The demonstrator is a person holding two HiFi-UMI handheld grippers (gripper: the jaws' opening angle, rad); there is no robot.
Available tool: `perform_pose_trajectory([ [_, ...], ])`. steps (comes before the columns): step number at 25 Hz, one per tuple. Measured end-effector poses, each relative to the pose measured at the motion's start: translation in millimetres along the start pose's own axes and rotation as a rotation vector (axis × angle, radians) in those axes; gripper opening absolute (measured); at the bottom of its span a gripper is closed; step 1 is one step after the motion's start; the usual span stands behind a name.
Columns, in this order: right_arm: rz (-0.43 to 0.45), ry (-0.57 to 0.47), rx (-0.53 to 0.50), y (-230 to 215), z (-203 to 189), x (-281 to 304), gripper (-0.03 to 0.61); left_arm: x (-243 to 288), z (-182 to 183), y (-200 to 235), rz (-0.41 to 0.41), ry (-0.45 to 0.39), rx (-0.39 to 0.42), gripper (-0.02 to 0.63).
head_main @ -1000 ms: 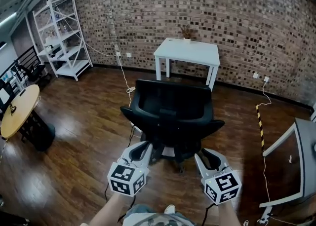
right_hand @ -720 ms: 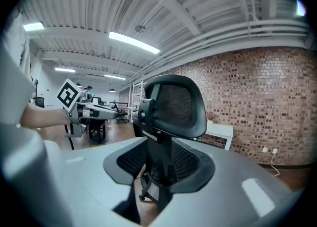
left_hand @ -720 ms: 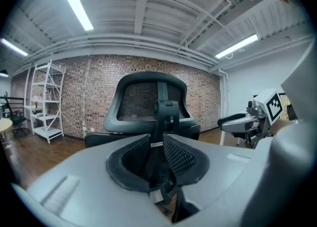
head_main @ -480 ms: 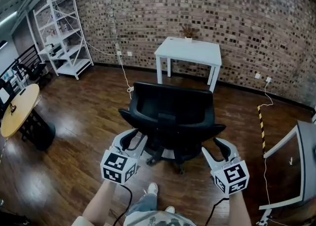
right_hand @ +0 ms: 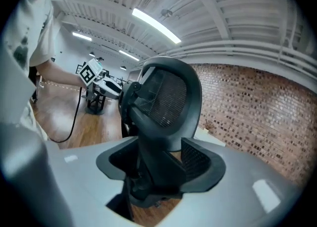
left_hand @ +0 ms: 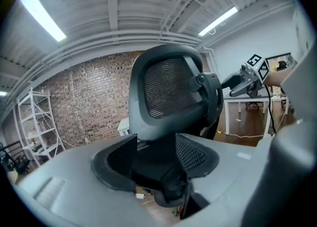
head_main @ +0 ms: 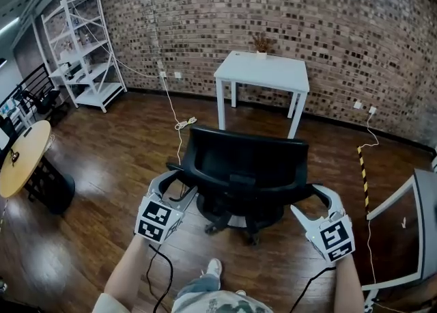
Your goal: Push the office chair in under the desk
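A black mesh-back office chair (head_main: 246,178) stands on the wood floor with its back toward me. The white desk (head_main: 263,72) is beyond it against the brick wall, a gap of floor between them. My left gripper (head_main: 174,180) is at the chair's left armrest and my right gripper (head_main: 315,199) at its right armrest. Both sets of jaws are opening. In the left gripper view the armrest end lies between the pads of the left gripper (left_hand: 156,159), below the backrest (left_hand: 168,92). The right gripper (right_hand: 158,164) likewise straddles its armrest. I see no pad pressing.
A white shelf unit (head_main: 82,52) stands at the back left and a round wooden table (head_main: 24,158) at the left edge. A white cable (head_main: 179,124) trails across the floor left of the desk. Yellow-black tape (head_main: 360,168) and a grey framed table (head_main: 410,223) are at the right.
Both grippers have spread apart from behind the chair out to its two armrests, and their jaws have gone from shut to open. The chair now sits lower in the head view.
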State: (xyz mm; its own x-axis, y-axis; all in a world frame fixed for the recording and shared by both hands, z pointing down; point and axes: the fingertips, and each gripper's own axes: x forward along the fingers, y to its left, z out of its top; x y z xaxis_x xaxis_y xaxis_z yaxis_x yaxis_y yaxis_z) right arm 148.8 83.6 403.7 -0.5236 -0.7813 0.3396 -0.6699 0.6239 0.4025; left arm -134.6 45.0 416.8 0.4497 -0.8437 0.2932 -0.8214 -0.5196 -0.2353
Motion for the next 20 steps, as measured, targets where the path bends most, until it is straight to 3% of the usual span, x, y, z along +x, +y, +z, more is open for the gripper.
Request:
perform_pose_trajectory([
  [8, 0.029, 0.111, -0.115, -9, -23, 15, 0.318, 22, -36, 21, -0.122, 0.08, 0.217, 0.307],
  [20, 0.164, 0.302, -0.315, -10, -74, 55, 0.319, 48, -49, 23, -0.272, 0.129, 0.368, 0.337],
])
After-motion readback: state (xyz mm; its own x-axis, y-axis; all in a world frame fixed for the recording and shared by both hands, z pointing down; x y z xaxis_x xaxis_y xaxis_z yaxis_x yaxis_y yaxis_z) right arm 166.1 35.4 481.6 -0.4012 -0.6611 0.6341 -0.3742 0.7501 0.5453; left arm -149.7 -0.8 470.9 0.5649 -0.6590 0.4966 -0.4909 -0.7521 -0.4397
